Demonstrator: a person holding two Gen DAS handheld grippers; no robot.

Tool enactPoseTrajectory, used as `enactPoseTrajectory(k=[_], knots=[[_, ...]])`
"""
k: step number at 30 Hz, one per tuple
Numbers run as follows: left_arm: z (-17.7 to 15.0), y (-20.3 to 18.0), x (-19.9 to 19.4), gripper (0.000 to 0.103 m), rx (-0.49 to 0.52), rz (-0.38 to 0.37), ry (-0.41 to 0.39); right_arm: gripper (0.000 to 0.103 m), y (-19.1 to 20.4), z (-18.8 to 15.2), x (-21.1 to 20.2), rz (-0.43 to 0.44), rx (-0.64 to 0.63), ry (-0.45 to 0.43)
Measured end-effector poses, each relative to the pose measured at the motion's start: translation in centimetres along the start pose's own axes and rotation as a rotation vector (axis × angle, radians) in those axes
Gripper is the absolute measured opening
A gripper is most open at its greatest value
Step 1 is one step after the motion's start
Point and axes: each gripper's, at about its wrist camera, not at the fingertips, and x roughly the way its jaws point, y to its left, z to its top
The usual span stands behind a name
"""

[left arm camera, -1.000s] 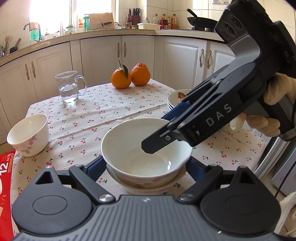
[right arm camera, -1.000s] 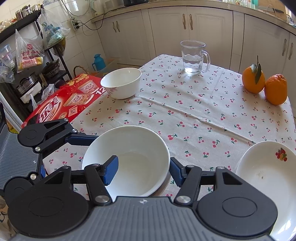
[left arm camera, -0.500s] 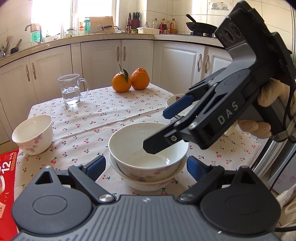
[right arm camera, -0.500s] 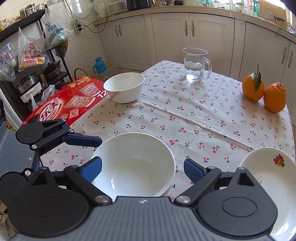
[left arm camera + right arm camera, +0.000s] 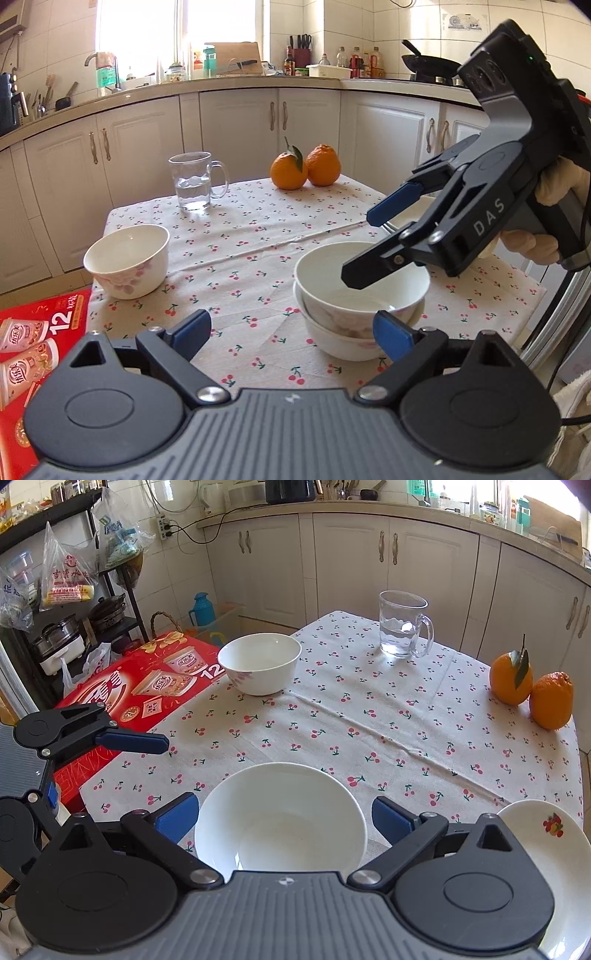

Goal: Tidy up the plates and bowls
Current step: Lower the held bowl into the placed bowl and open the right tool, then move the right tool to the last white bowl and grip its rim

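My left gripper (image 5: 291,328) hangs with fingers wide, gripping nothing, just short of the stacked bowls (image 5: 360,295) at the worktop's (image 5: 369,716) near edge. My right gripper (image 5: 282,814) is spread wide too, its fingers either side of the top bowl, apparently not touching it. A single bowl (image 5: 259,667) sits by the far left edge, a fruit-printed plate (image 5: 554,853) at the near right corner.

plate (image 5: 546,853) partly hidden behind right tongs body, lower nested bowl (image 5: 343,341) mostly covered
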Motion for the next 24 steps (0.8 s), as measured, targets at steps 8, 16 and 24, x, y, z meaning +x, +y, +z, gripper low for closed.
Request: enactPoseTrajectory(k=[8, 16, 24], knots=[[-0.5, 4.4, 0.5, 0.094, -0.065, 0.088, 0.002, 0.102, 1.1, 2.1, 1.8, -0.004, -0.047, 0.019], [0.2, 8.5, 2.2, 0.094, -0.114, 0.167, -0.011, 0.102, 1.9, 5.5, 4.2, 0.008, -0.126, 0.038], [0.9, 11.7, 5.6, 0.094, -0.154, 0.213, -0.014, 0.101, 1.1, 10.6, 7.8, 0.077, -0.186, 0.06]])
